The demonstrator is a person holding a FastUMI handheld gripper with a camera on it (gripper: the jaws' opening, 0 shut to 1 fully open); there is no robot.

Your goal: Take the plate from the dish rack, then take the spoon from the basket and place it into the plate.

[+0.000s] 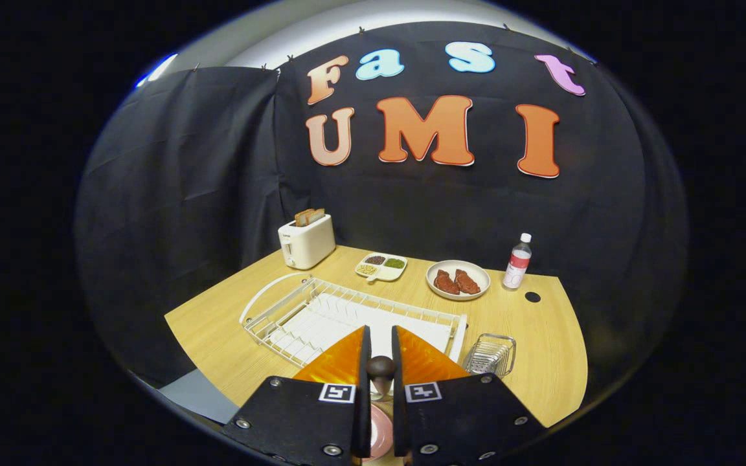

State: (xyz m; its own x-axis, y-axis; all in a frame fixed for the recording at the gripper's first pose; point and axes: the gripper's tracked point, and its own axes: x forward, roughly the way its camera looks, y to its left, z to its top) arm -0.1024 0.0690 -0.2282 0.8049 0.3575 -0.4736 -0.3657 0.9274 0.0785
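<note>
Brown and rounded, the handle end of the spoon [381, 367] sticks up between the two fingers [365, 362], which stand close together with only a narrow gap and press on it from both sides. The spoon's long axis runs roughly straight down from that knob, its paler stem dropping toward a pink plate [379, 435] that lies directly beneath the gripper [380, 353]; whether the spoon's lower end touches the plate cannot be told.

Just beyond the fingers sits the white wire dish rack [321, 317] on its white drain tray, with no dishes standing in it. Beside the rack, to the right of the fingers, is a small wire basket [491, 355].

All of this rests on a light wood-grain table [541, 349] with a curved edge. Farther back are a cream toaster [306, 241] holding two slices of bread, a divided white dish [381, 266] of grains and beans, a shallow bowl [458, 279] with two pieces of red meat, and a clear bottle [517, 261] with a red-and-white label too small to read. A small dark disc [532, 297] lies near the bottle. Black cloth walls the booth.
</note>
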